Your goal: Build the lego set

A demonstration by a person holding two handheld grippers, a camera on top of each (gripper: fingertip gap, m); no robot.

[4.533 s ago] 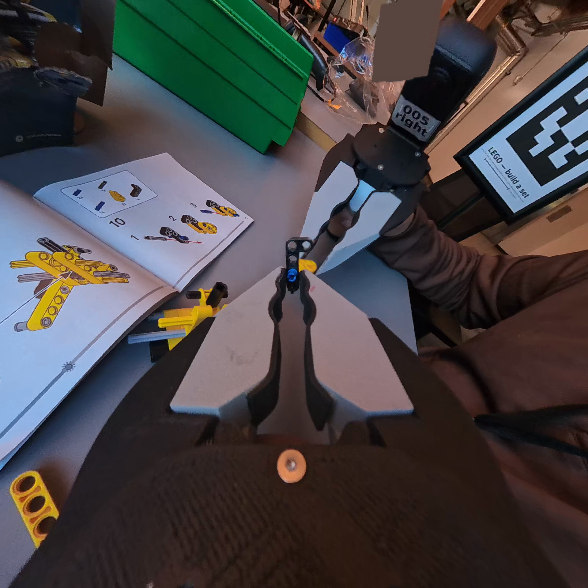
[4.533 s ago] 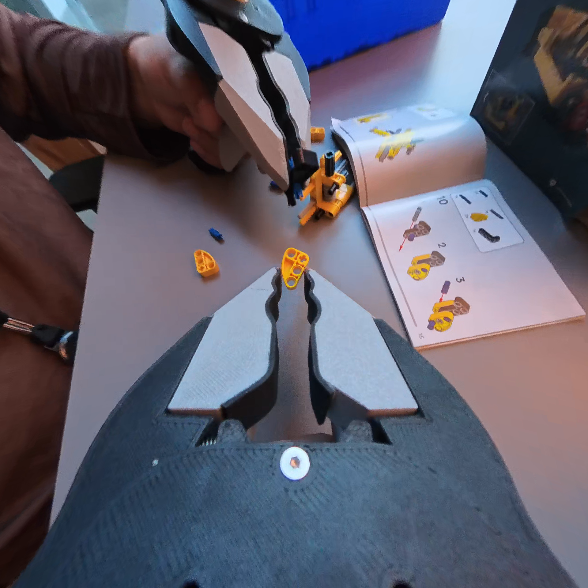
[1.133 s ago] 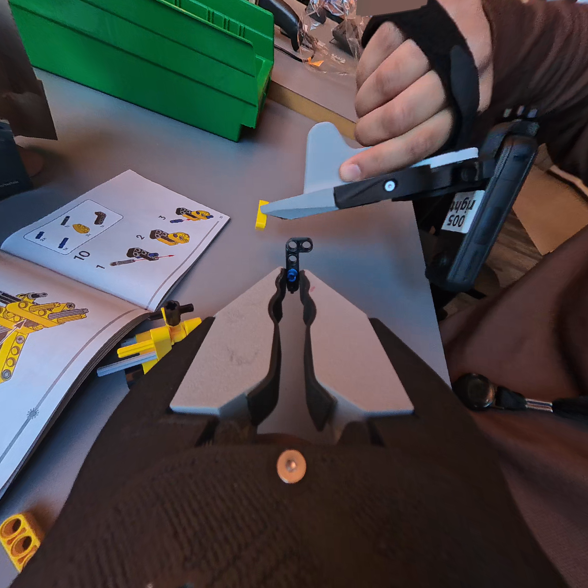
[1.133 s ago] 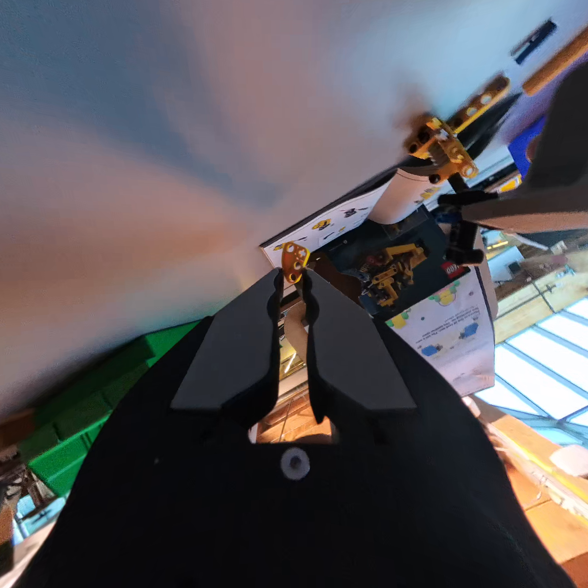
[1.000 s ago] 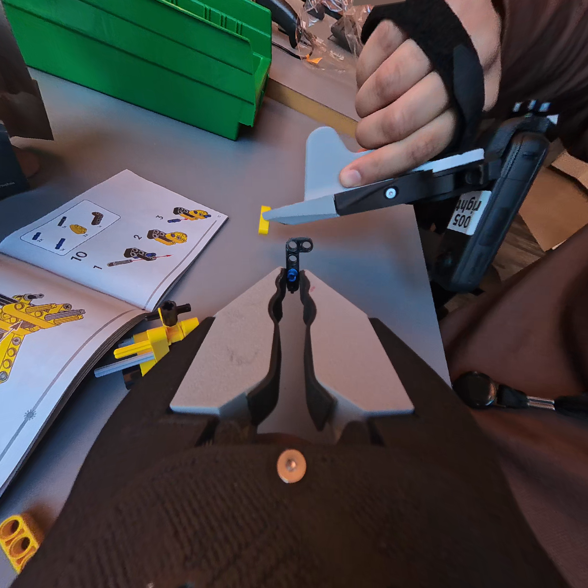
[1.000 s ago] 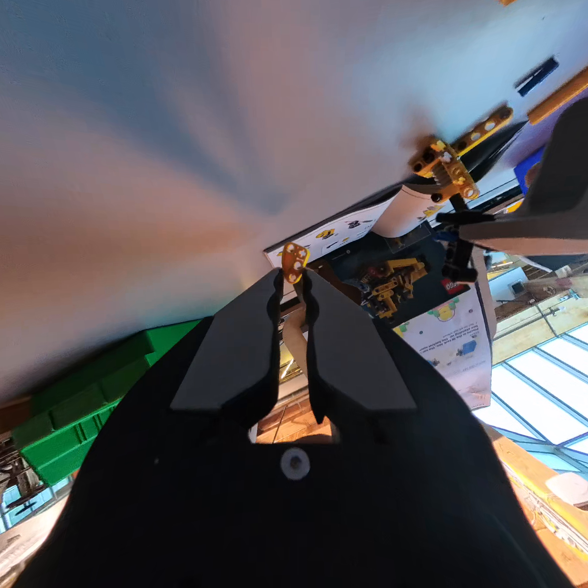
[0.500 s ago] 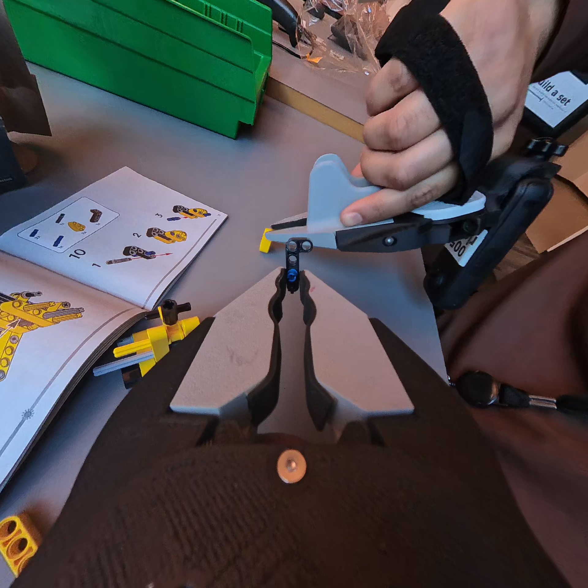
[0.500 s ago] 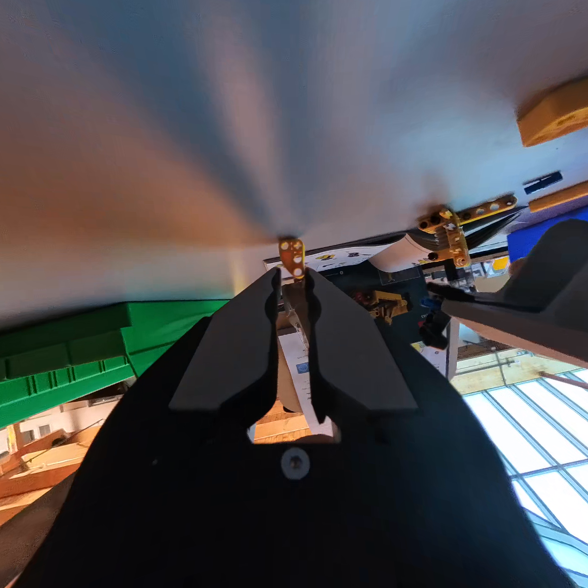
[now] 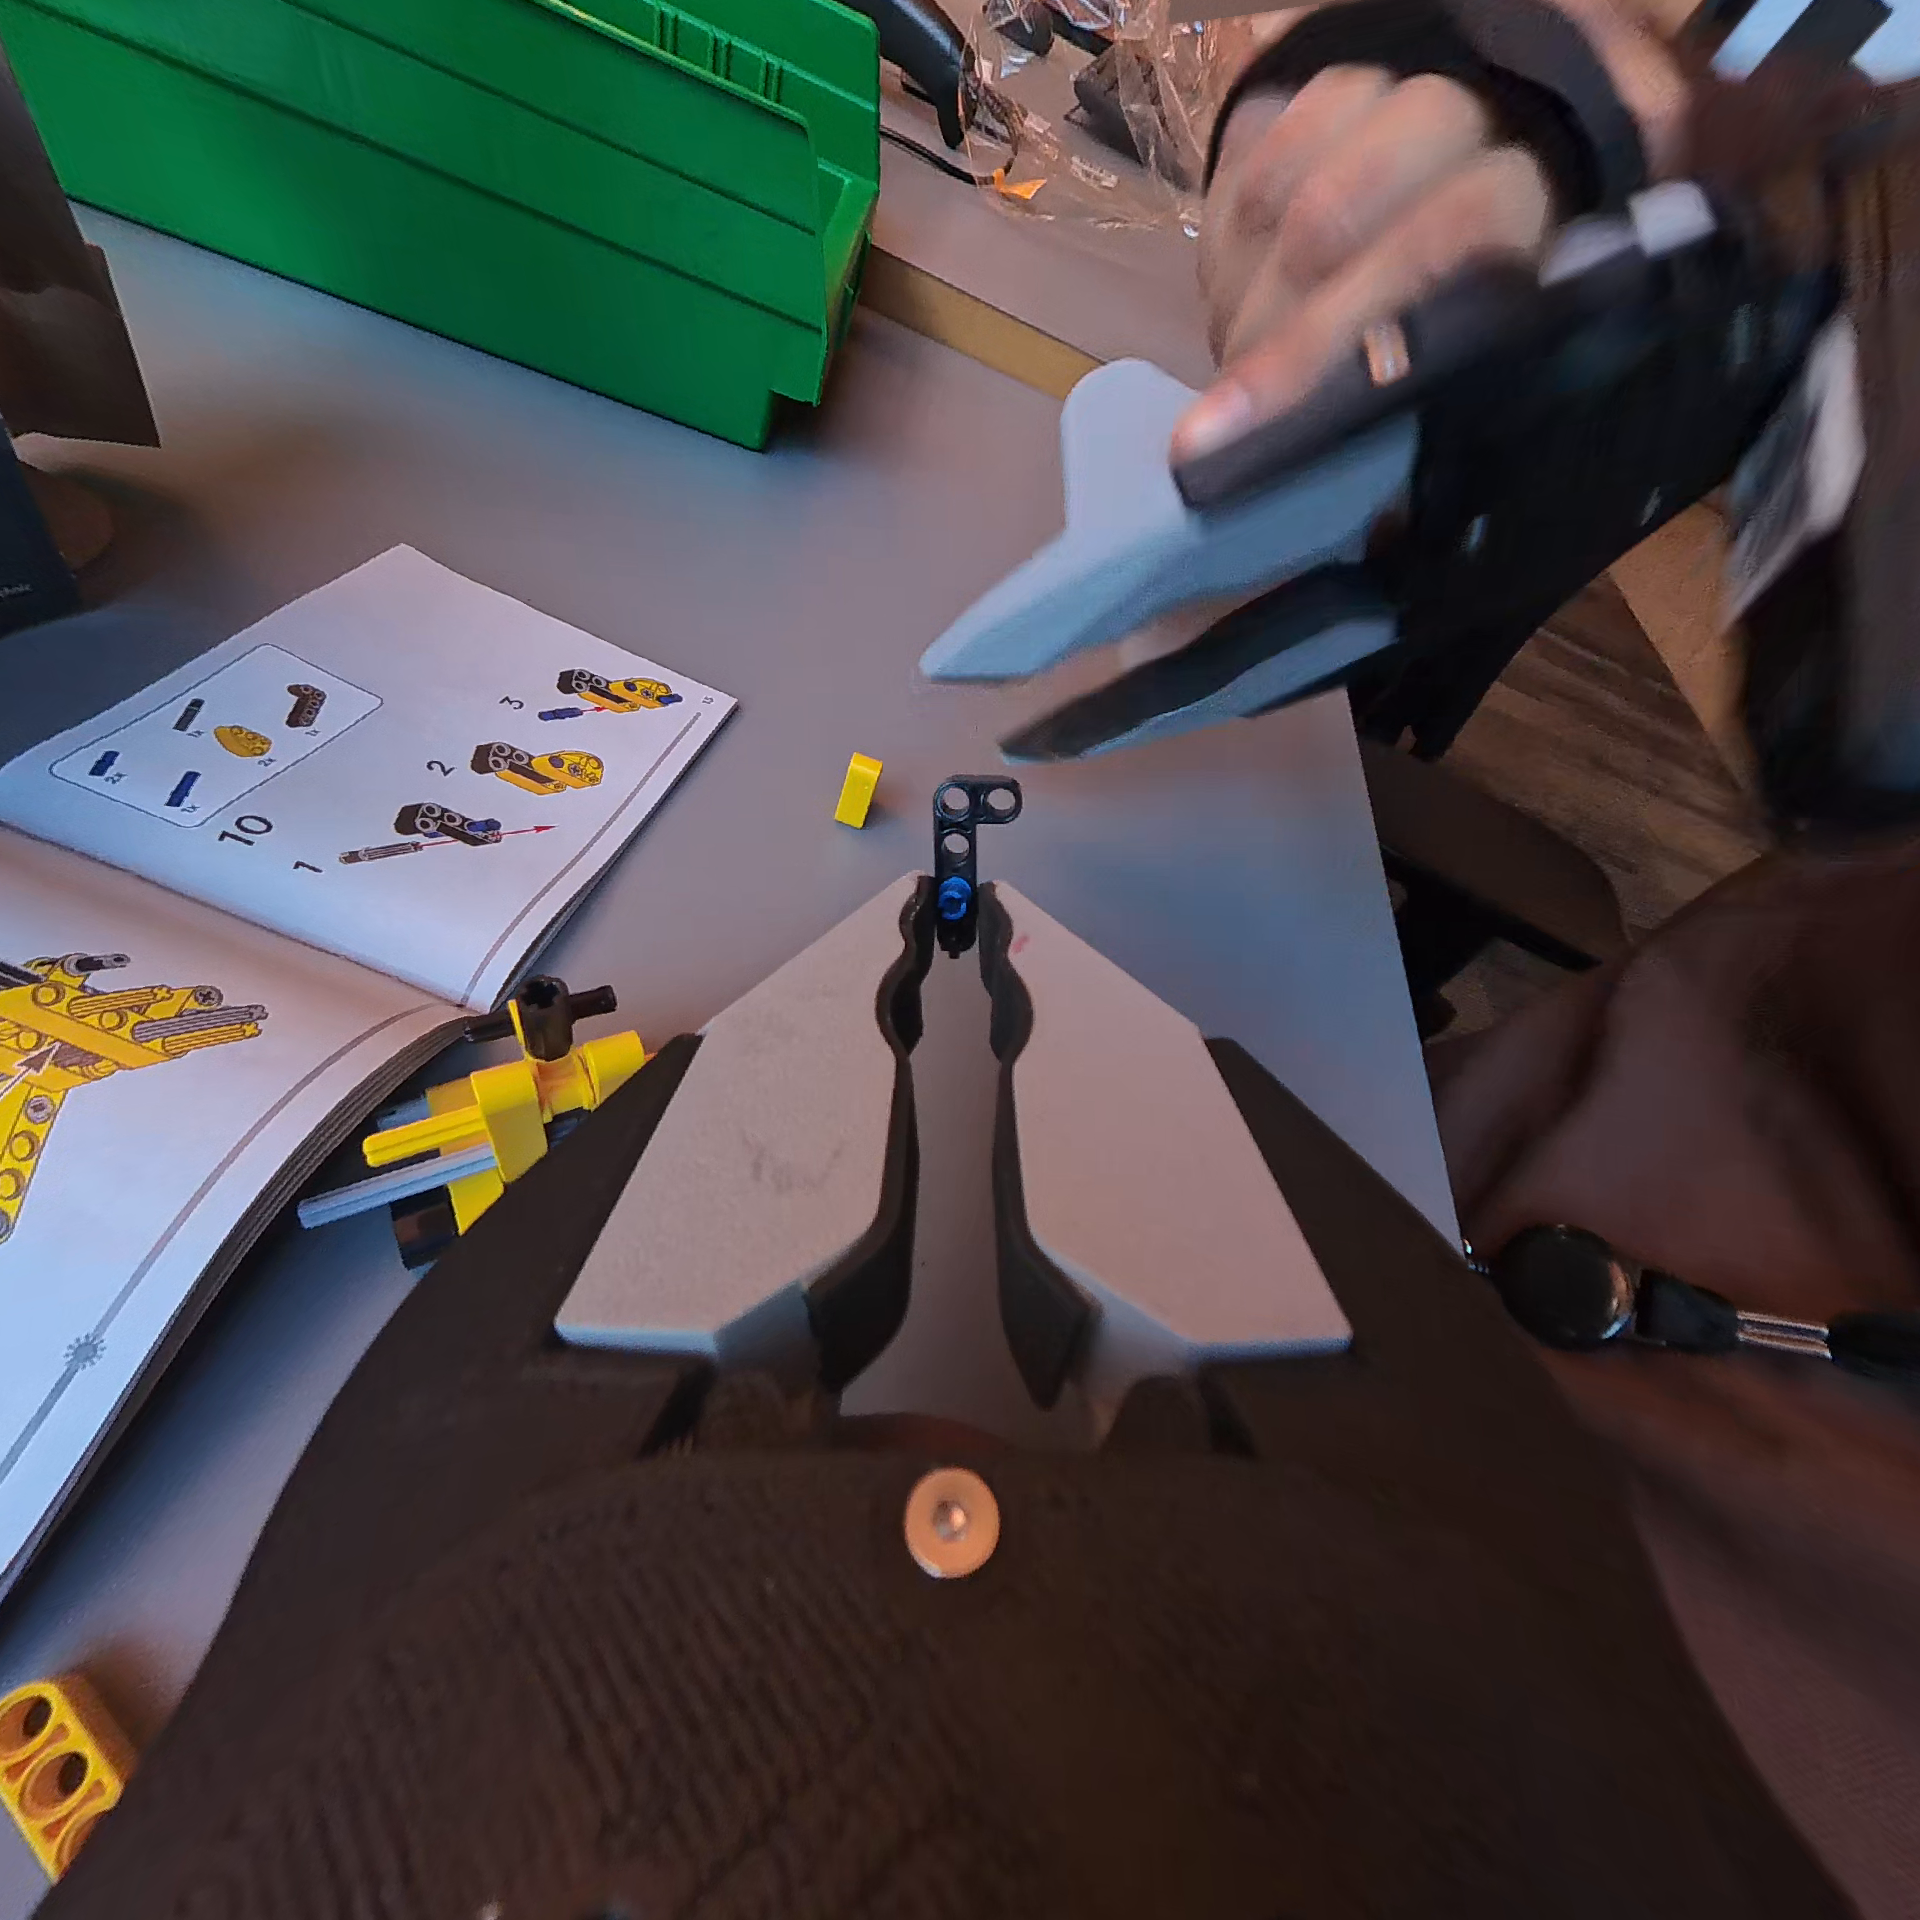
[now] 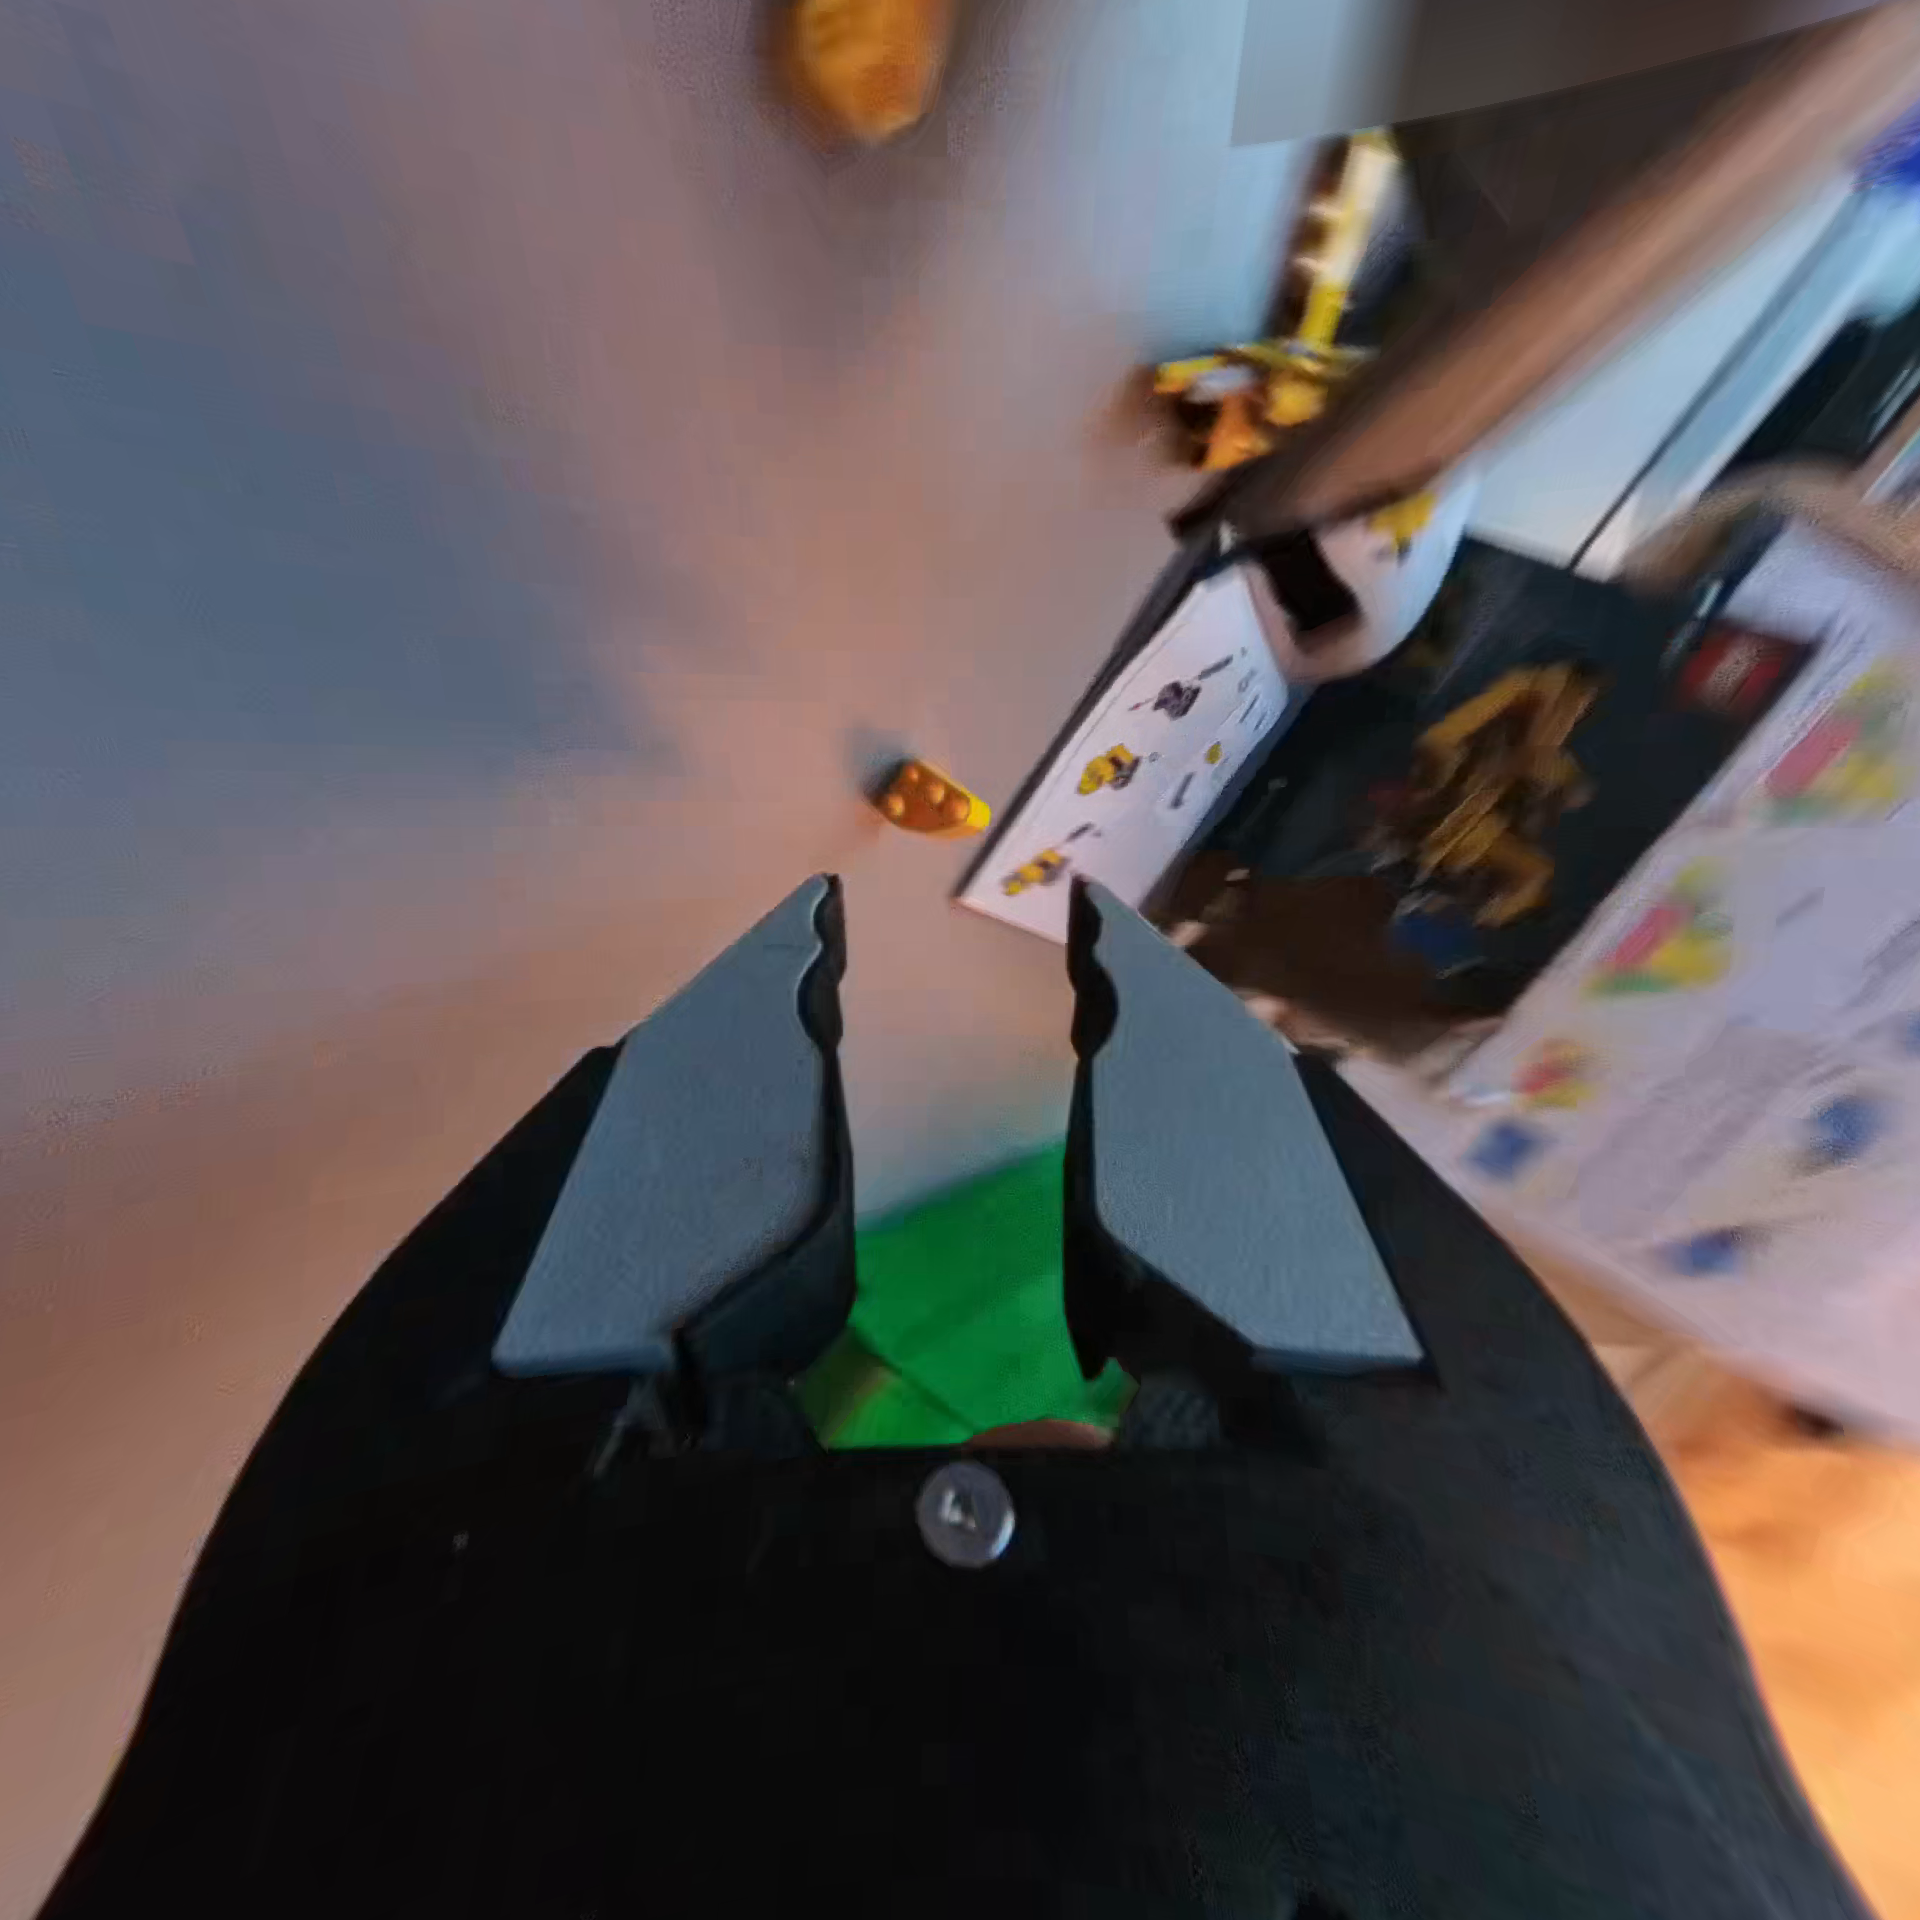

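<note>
My left gripper [image 9: 954, 906] is shut on a black L-shaped lego piece [image 9: 971, 821] with a blue pin, held just above the grey table [image 9: 644, 520]. A small yellow lego piece [image 9: 858, 790] lies on the table just left of it. My right gripper [image 9: 966, 707] is blurred above and to the right of it, jaws apart and empty. In the blurred right wrist view my right gripper [image 10: 951, 904] is open, and the yellow piece [image 10: 930, 800] lies on the table just beyond its fingertips.
An open instruction booklet [image 9: 364, 769] lies at the left, with a partly built yellow assembly [image 9: 499, 1112] at its edge. A green bin [image 9: 468, 187] stands at the back. A yellow beam [image 9: 52, 1756] lies at the near left. The lego box [image 10: 1455, 810] stands beyond the booklet.
My right gripper has opened and let go of the yellow piece, which now lies on the table, and it has drawn back up and to the right. My left gripper still holds the black piece.
</note>
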